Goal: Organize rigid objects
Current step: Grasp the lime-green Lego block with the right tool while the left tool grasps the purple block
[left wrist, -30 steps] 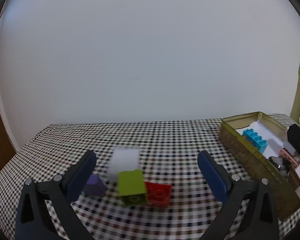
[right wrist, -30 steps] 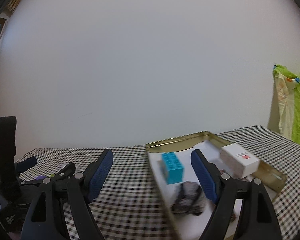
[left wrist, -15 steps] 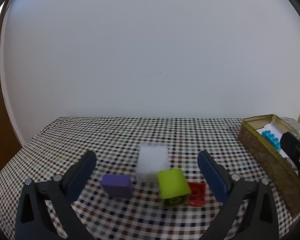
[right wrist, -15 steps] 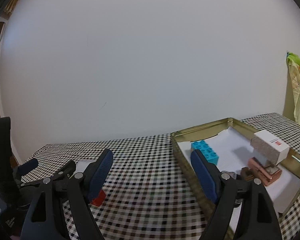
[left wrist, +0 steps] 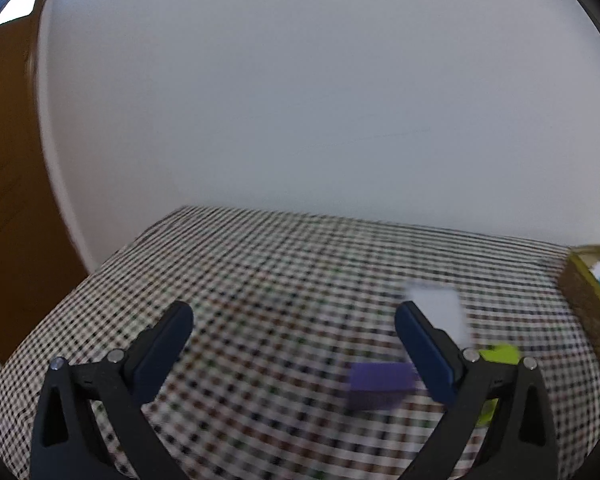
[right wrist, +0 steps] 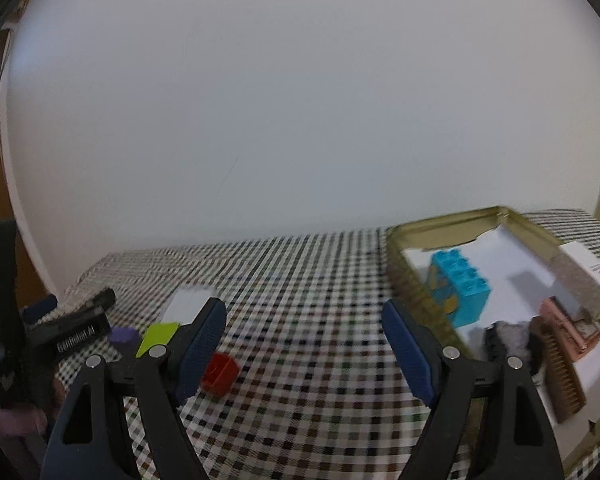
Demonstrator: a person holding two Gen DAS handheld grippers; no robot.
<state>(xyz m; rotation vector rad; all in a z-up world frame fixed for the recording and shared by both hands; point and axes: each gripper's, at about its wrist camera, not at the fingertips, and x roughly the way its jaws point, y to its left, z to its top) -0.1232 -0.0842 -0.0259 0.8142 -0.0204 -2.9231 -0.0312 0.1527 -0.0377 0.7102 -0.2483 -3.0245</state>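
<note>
Both hand-held grippers, left (left wrist: 294, 344) and right (right wrist: 304, 334), gape empty; views have swung leftward, purple block (left wrist: 380, 385) now nearest the left, pickup pending.

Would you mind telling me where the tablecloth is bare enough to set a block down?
The widest bare stretch of tablecloth lies between the red block and the gold tin. It is crowded where the purple block, green block and white box cluster, and inside the tin near the blue brick.
</note>
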